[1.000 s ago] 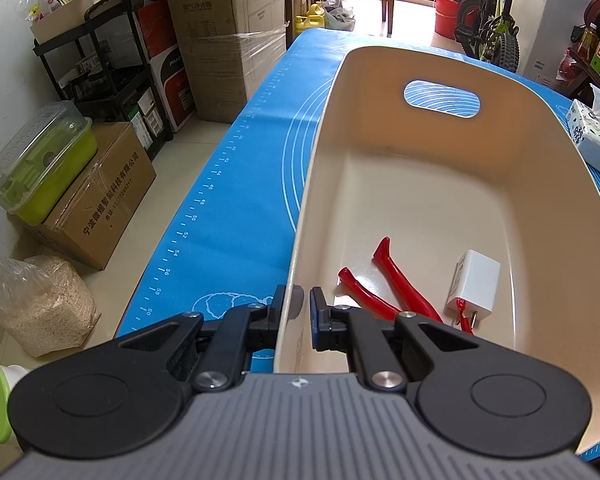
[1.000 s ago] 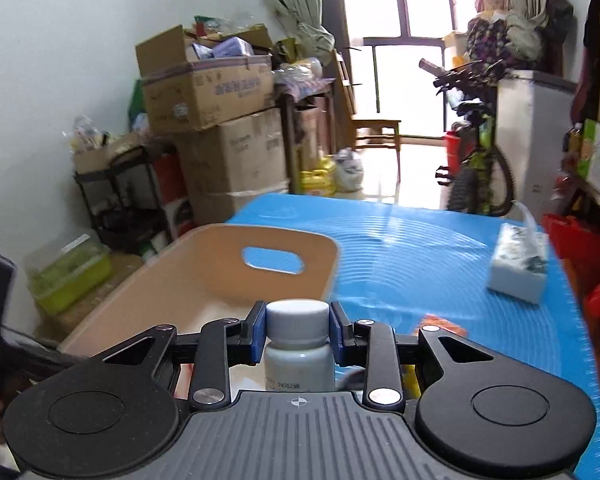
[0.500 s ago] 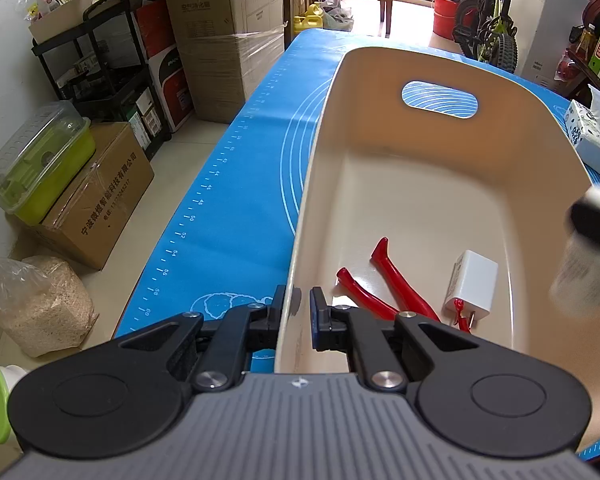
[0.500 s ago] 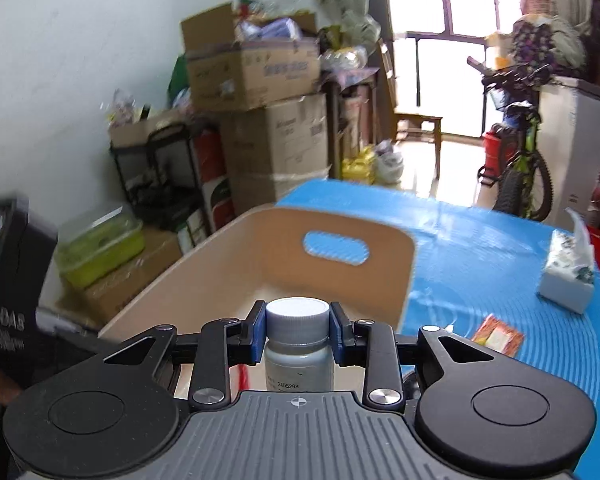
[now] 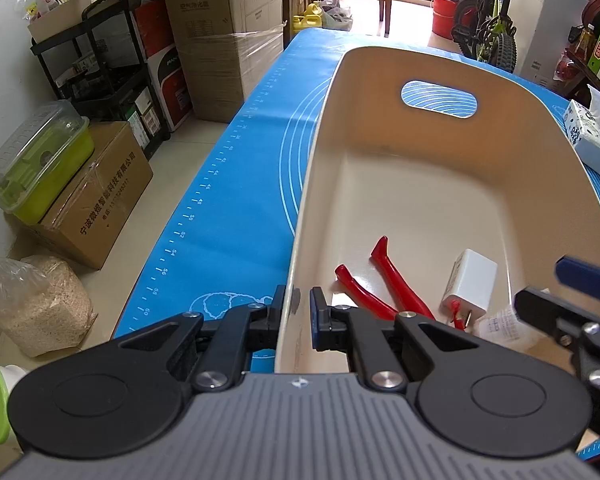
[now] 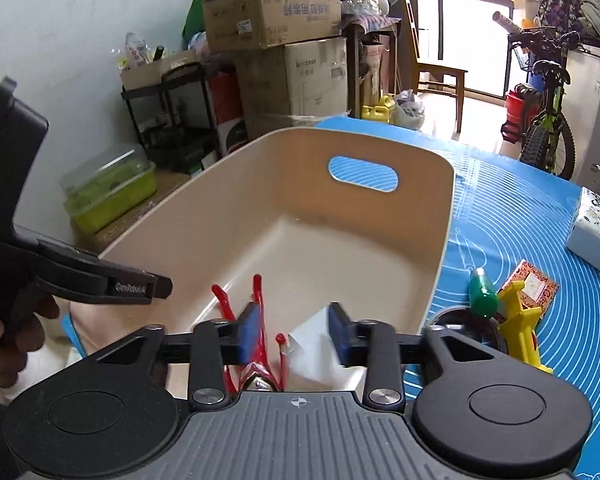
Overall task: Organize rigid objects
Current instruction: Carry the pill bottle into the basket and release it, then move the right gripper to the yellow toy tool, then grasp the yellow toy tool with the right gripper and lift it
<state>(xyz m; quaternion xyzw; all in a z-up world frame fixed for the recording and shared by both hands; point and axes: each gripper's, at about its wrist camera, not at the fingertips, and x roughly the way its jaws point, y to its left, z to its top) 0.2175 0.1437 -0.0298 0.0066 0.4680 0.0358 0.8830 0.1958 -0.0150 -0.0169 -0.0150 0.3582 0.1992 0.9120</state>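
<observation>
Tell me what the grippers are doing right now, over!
Left gripper shut on beige bin rim. Right gripper jaws opening over bin, nothing between pads. Red pliers, white charger inside. Nothing blocking.

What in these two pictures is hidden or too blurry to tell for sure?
- Bottle: left view shows only a blurred pale shape behind the right hand-held gripper, whose jaws are opening; the right view does not show it.
- Pliers head: right view, under the gripper body.
- Bin near wall: both views, covered by the grippers.
- Yellow toy: right view, partly hidden, kind unclear.
</observation>
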